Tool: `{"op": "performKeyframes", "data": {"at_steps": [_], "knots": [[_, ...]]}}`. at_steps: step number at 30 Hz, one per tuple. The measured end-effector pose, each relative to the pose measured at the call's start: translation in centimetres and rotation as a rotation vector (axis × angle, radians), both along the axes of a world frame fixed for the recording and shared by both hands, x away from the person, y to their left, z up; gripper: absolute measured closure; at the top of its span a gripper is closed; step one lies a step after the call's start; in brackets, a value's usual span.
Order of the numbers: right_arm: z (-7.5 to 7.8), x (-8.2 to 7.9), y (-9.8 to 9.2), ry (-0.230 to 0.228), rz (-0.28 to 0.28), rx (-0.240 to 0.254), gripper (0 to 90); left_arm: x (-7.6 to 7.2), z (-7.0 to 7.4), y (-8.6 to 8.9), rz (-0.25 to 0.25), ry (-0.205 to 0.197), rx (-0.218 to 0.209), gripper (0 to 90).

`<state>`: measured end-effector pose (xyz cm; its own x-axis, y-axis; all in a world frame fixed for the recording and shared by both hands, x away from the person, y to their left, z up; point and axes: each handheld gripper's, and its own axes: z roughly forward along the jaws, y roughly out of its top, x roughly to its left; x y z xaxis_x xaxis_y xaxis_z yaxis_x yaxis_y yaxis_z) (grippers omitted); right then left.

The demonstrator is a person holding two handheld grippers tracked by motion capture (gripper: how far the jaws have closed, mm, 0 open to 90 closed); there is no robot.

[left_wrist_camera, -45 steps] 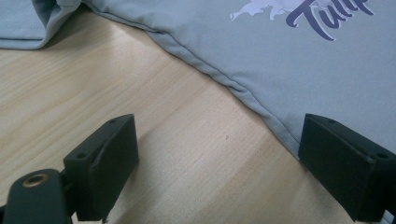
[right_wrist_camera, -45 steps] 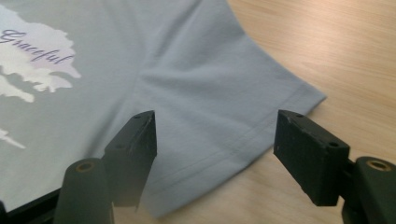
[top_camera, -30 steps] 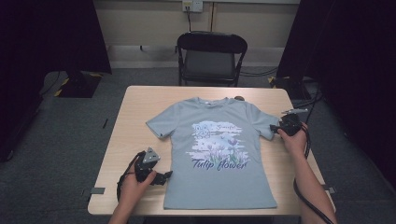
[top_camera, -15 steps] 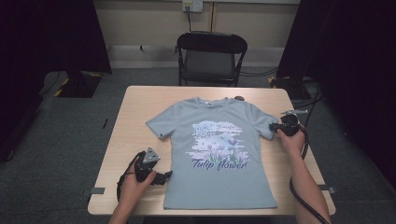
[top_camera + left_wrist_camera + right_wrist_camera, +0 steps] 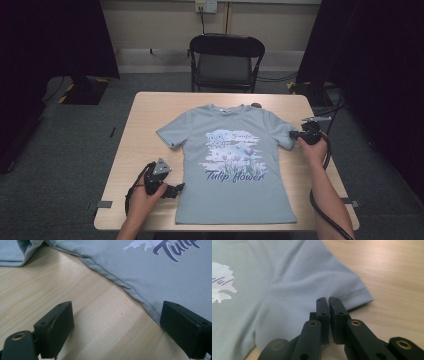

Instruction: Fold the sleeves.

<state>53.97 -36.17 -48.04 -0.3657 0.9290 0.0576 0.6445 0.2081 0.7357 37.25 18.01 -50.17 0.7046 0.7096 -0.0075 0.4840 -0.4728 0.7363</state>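
Lying flat and face up on the wooden table [image 5: 145, 115] is a light grey-blue t-shirt [image 5: 235, 165] with a tulip print, pretty much centered on the tabletop. Its long axis runs from the near edge to the far edge: collar points away from the person toward the folding chair [image 5: 226, 62] behind the table, hem sits close to the person's side. Both short sleeves stick out sideways.

Starting on the left, the left gripper [image 5: 175, 191] rests low over the table just beside the shirt's lower left side seam, aimed at the cloth. In the left gripper view its jaws stand wide apart; one is over bare wood, the other sits right at the seam edge of the shirt [image 5: 155, 272], and nothing is pinched between them. So that one's released, holding nothing.

Over on the right, the right gripper [image 5: 294, 134] is at the tip of the right sleeve. Its jaws have just been closing, and in the right gripper view they're clamped together on the sleeve's hem edge [image 5: 352, 296], with the fabric nipped between the pads. Sleeve looks flat otherwise, not lifted much off the table that anyone could tell.
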Motion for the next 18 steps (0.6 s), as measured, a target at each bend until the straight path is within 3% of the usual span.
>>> {"op": "performKeyframes", "data": {"at_steps": [5,10,18], "knots": [[0.9,-0.2,0.4,-0.028,0.024,-0.011,86.1,0.0,0.0,0.0,0.000,0.000,0.000,11.3],[1.6,-0.4,1.1,-0.051,0.046,0.017,86.1,0.0,0.0,0.0,0.000,0.000,0.000,11.3],[2.7,-0.5,2.7,-0.082,0.100,-0.011,86.2,0.0,0.0,0.0,0.000,0.000,-0.001,11.3]]}}
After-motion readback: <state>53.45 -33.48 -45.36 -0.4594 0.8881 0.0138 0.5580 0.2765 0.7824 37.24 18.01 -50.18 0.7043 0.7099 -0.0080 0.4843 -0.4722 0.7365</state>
